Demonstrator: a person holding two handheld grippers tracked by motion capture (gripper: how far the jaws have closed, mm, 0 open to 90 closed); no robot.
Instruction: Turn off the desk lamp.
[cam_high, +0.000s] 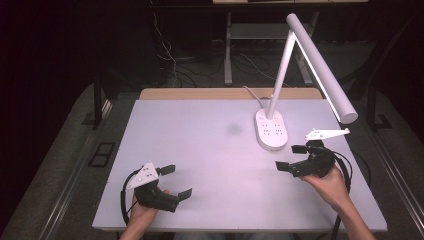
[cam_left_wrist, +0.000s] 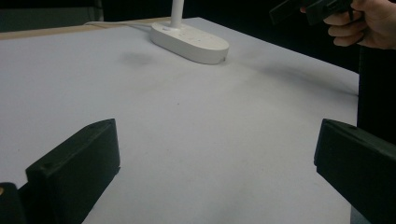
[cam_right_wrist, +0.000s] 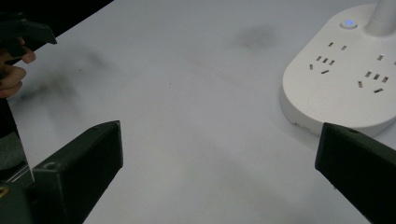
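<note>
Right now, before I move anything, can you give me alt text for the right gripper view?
The open right gripper hovers over a pale grey tabletop, its two black jaws wide apart with nothing between them. The white oval lamp base with power sockets sits ahead on the right, a small blue light lit on it. The other hand shows at the left edge.
</note>
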